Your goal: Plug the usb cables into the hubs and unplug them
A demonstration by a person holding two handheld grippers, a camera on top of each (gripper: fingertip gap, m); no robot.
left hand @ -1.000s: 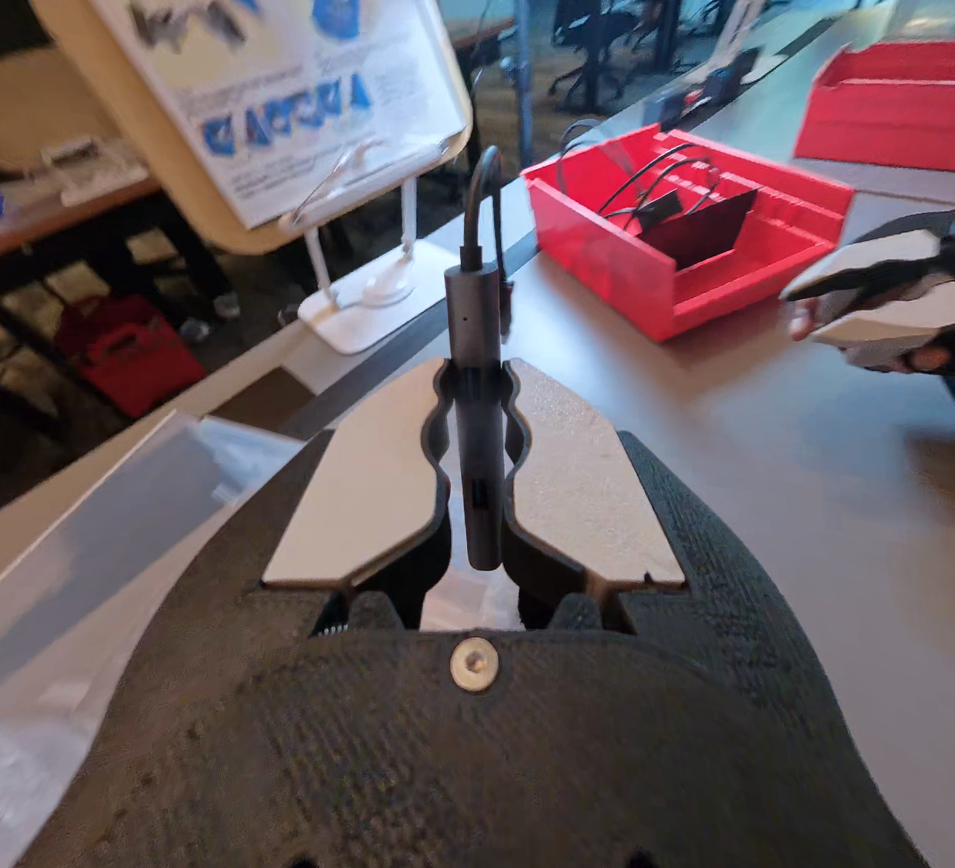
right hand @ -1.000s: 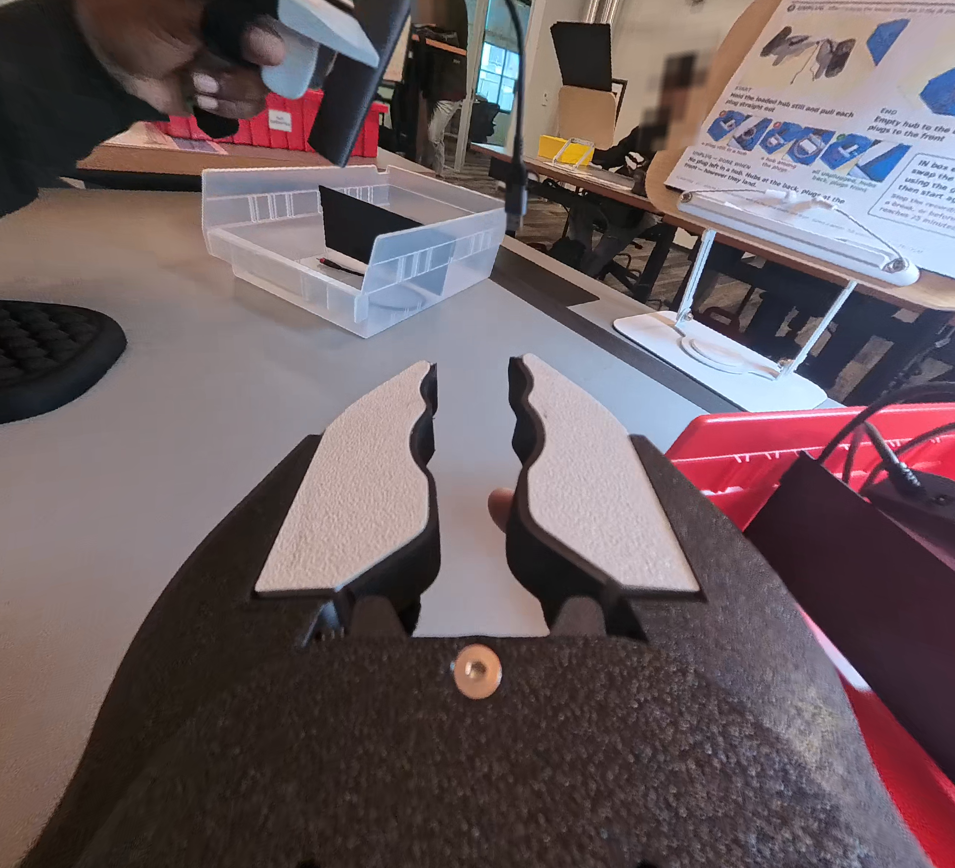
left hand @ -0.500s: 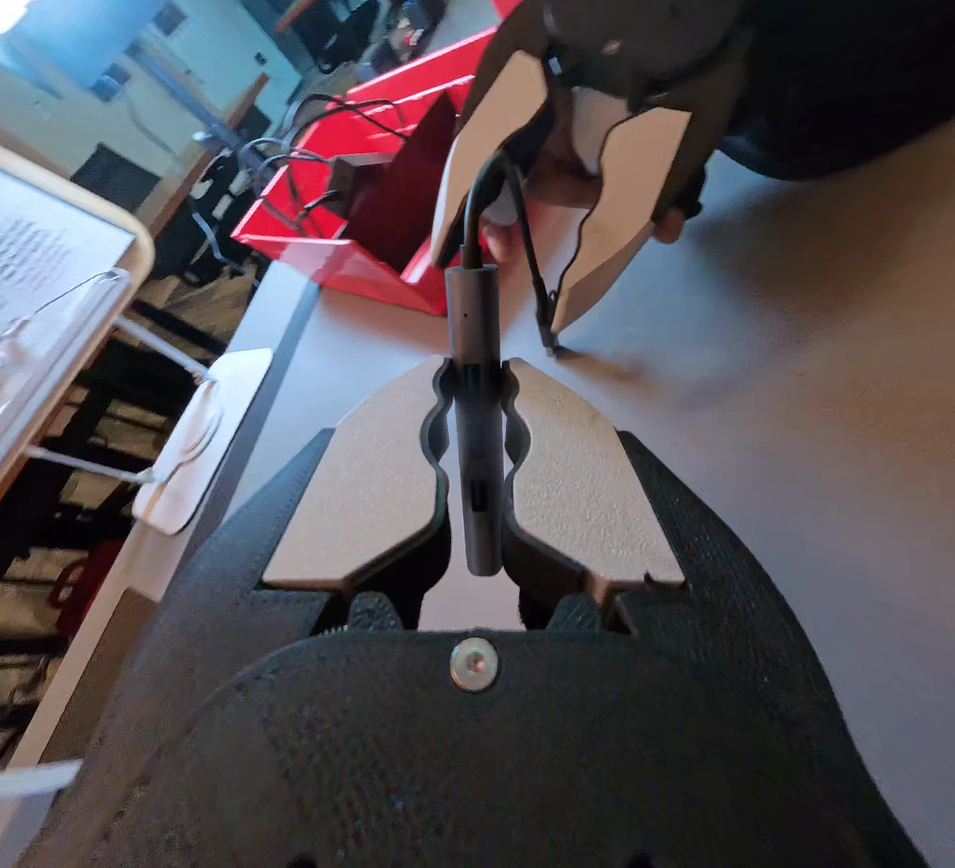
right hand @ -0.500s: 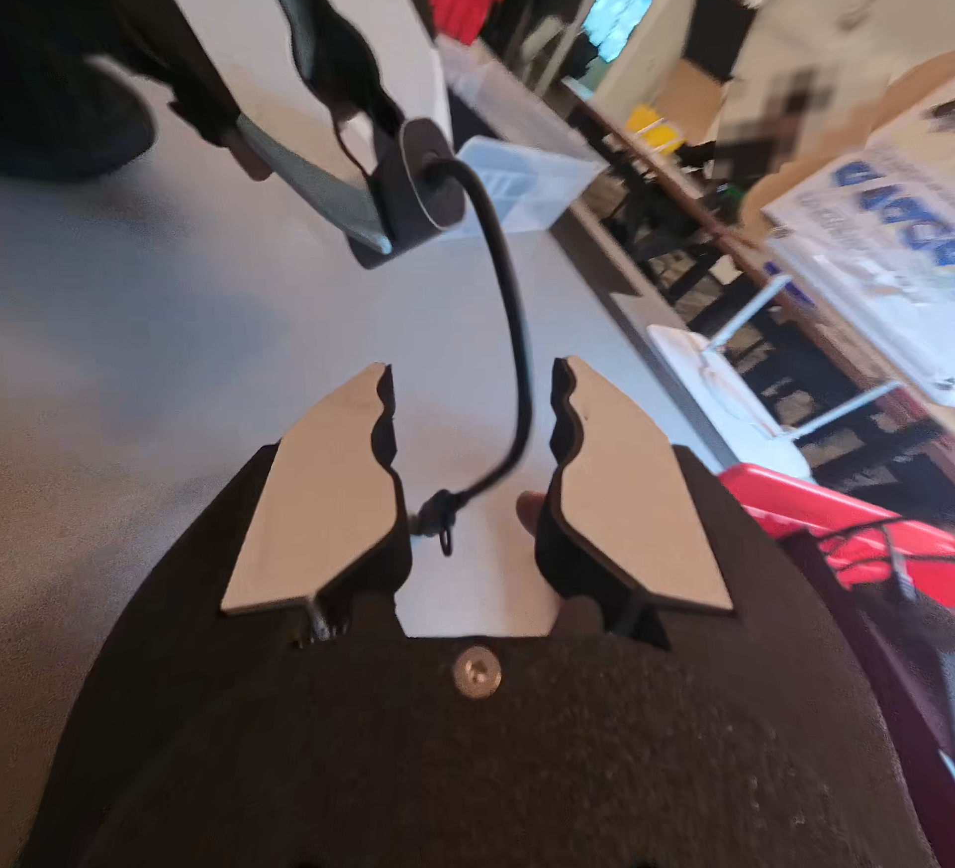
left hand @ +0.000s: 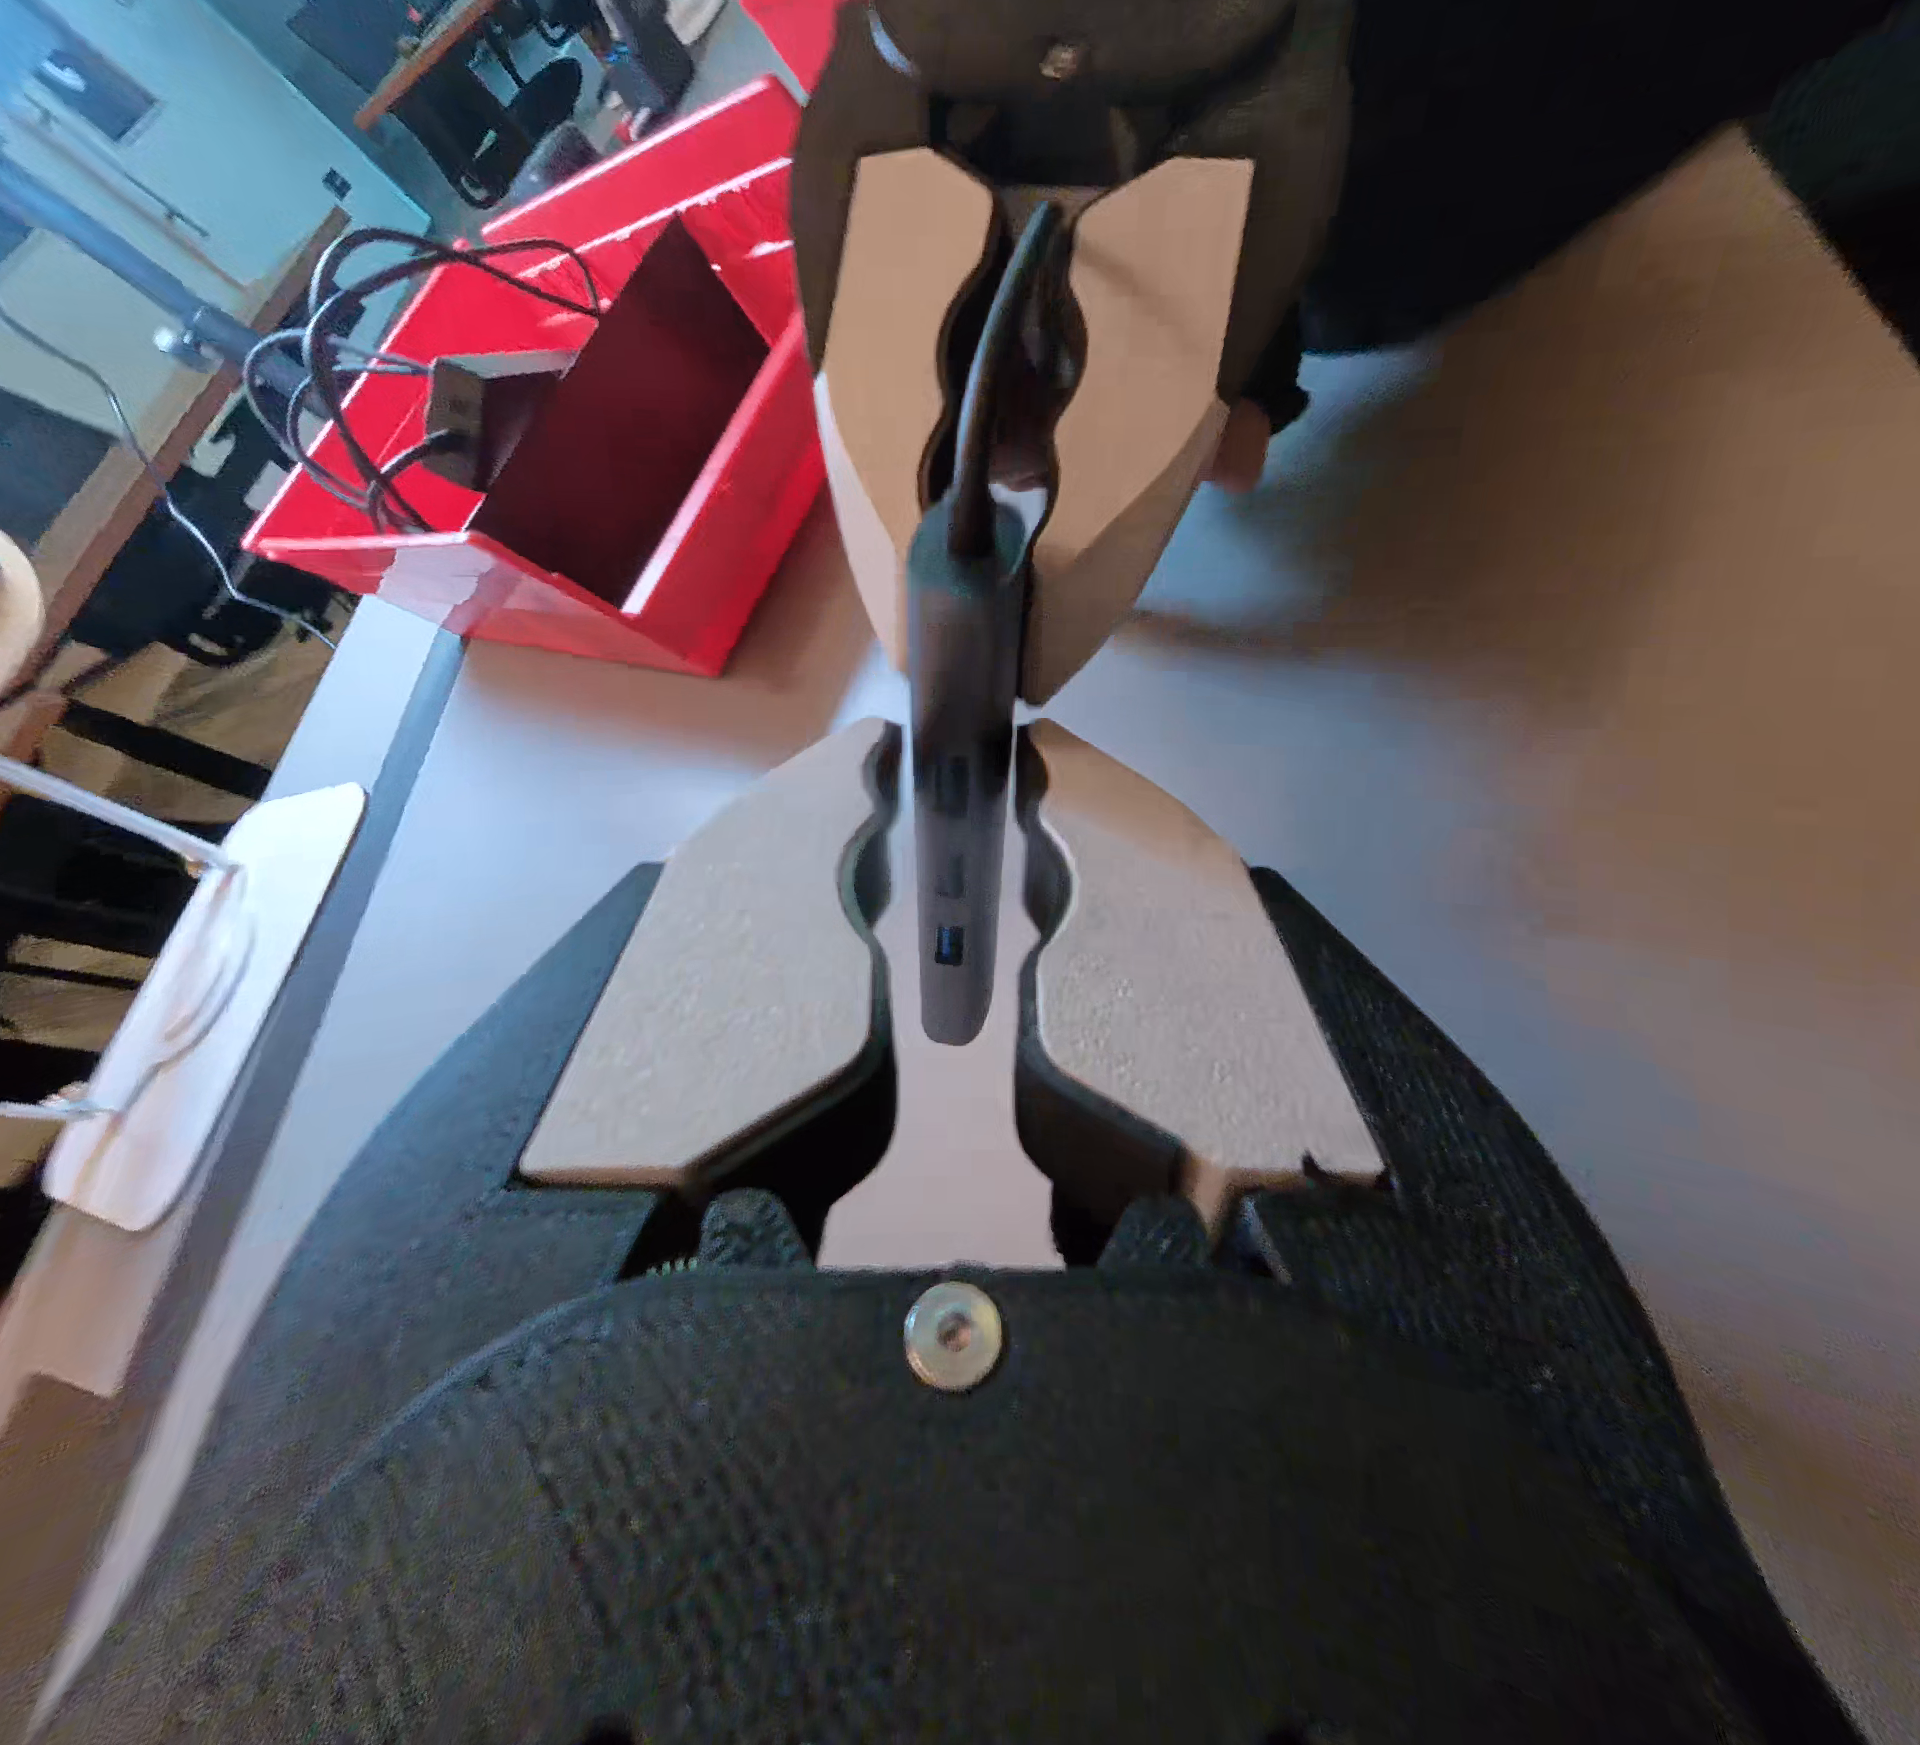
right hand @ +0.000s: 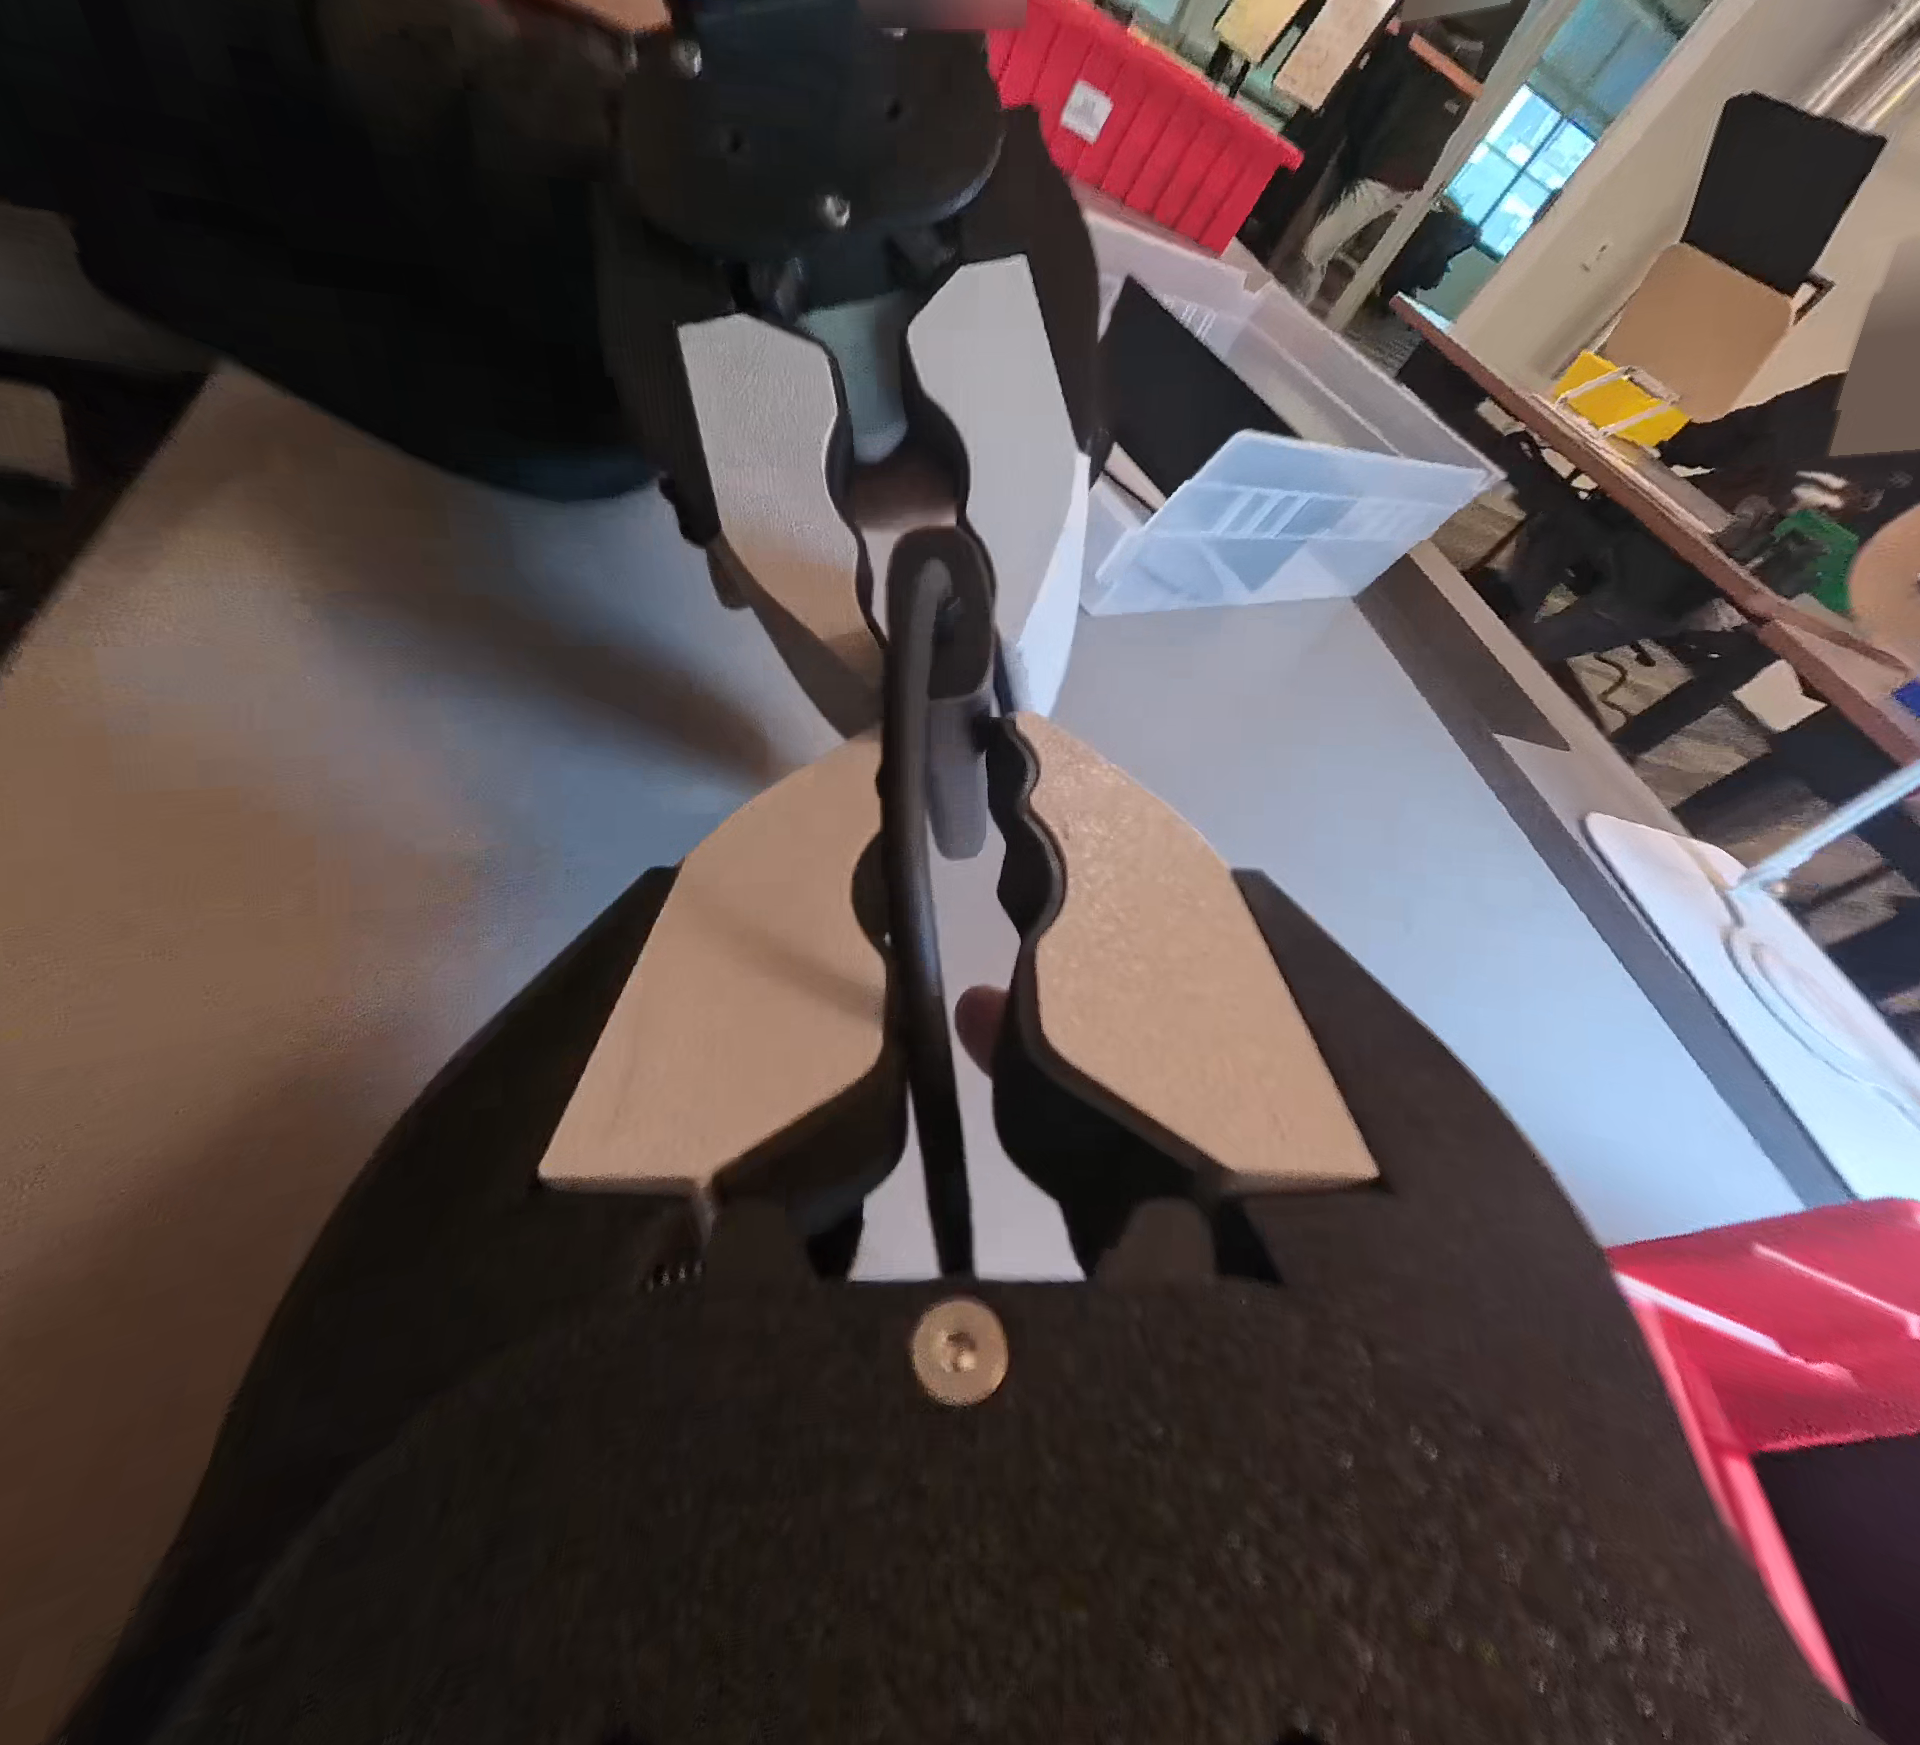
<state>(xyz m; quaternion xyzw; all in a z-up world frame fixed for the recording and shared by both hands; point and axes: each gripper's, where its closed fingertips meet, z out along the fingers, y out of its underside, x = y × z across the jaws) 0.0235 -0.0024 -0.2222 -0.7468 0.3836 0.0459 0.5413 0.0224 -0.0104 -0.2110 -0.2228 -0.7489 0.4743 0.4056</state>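
Observation:
My left gripper (left hand: 961, 739) is shut on a slim grey USB hub (left hand: 956, 864), which is held edge-up above the grey table (left hand: 1507, 916). The hub's black cable (left hand: 987, 365) rises from its far end into my right gripper (left hand: 971, 656), which faces the left one tip to tip. In the right wrist view my right gripper (right hand: 940, 739) is closed narrowly around that cable (right hand: 920, 947), which lies against its left finger. The hub's end (right hand: 961, 812) sits between its tips, with the left gripper (right hand: 951, 656) just beyond. The cable's plug is hidden.
A red bin (left hand: 499, 594) at the table's far left holds another hub (left hand: 457, 407) and tangled black cables (left hand: 343, 324). A clear plastic bin (right hand: 1278, 532) stands behind the left gripper. A white stand base (left hand: 187, 999) sits by the table edge. The red bin's corner (right hand: 1766, 1300) also shows at lower right. My two grippers' fingertips are within a few centimetres of each other.
The two grippers have come together tip to tip. My right gripper opened, took the hub's cable between its fingers and closed to a narrow gap. The left still grips the hub.

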